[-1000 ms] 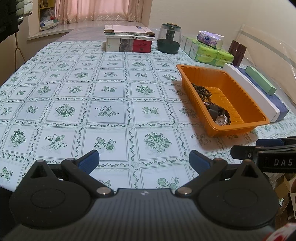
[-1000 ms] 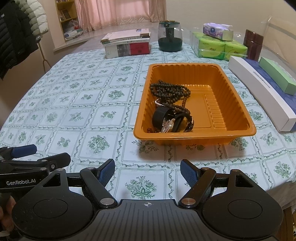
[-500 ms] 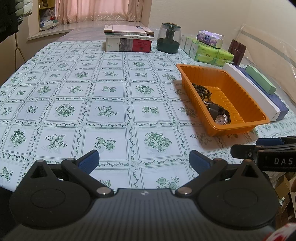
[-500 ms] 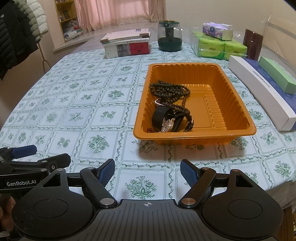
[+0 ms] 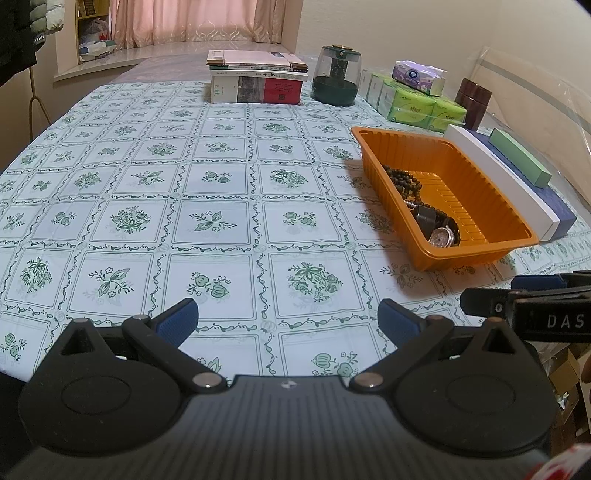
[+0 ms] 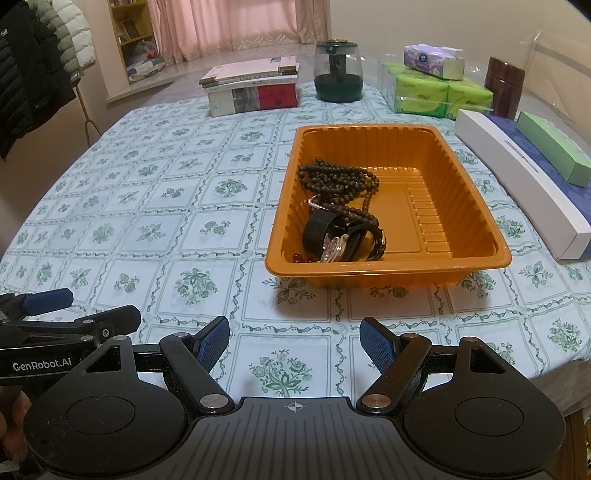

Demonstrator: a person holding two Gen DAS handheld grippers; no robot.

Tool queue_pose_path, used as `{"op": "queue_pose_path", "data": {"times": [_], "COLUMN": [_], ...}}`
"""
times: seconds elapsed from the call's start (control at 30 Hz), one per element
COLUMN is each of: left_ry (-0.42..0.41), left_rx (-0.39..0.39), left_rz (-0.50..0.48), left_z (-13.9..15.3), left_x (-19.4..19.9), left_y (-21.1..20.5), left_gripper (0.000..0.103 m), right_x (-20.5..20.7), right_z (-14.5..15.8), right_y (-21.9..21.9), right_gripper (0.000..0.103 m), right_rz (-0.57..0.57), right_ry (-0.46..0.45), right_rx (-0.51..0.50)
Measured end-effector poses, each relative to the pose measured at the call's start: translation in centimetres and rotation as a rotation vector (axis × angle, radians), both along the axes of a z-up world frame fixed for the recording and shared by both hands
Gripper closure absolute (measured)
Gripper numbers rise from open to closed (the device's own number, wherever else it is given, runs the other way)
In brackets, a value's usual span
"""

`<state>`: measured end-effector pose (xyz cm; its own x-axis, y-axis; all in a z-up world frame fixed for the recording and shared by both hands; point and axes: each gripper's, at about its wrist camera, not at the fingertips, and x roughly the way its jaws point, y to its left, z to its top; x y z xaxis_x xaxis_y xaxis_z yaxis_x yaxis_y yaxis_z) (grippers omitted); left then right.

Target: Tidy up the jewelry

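Your jewelry sits in the orange tray (image 6: 391,262): dark bead strands (image 6: 338,181) far, wristwatch (image 6: 338,245) near. Nothing has shifted since a second ago. Your left gripper (image 5: 286,323) and right gripper (image 6: 293,341) both hang spread, empty, over the near edge of the floral-clothed worktop (image 6: 155,229). Books (image 6: 253,90) and tissue packs (image 6: 436,92) stand far; pink curtains (image 6: 236,26) beyond.

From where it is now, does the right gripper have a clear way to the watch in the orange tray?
Probably yes. The right gripper is open, the orange tray has no lid, and the watch lies uncovered by the near wall beside the beads.
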<state>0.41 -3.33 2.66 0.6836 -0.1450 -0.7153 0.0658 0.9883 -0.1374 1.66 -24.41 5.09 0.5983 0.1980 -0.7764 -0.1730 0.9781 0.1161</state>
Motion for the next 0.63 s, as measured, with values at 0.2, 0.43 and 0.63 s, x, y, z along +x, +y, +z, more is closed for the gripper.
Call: {"op": "queue_pose_path", "data": {"times": [0.2, 0.43, 0.63], "left_ry": [0.000, 0.002, -0.022], "left_rx": [0.000, 0.000, -0.018], "left_rz": [0.001, 0.000, 0.002], "left_z": [0.00, -0.18, 0.14], "left_x": [0.00, -0.04, -0.18], "left_y": [-0.02, 0.00, 0.14], "left_gripper": [0.000, 0.000, 0.000], "right_x": [0.00, 0.00, -0.01], "right_z": [0.00, 0.01, 0.01], "right_y": [0.00, 0.00, 0.00], "right_gripper": [0.026, 0.026, 0.026], "right_rz": [0.000, 0.000, 0.000], "right_ry": [0.000, 0.000, 0.000], "right_rx": [0.000, 0.000, 0.000]}}
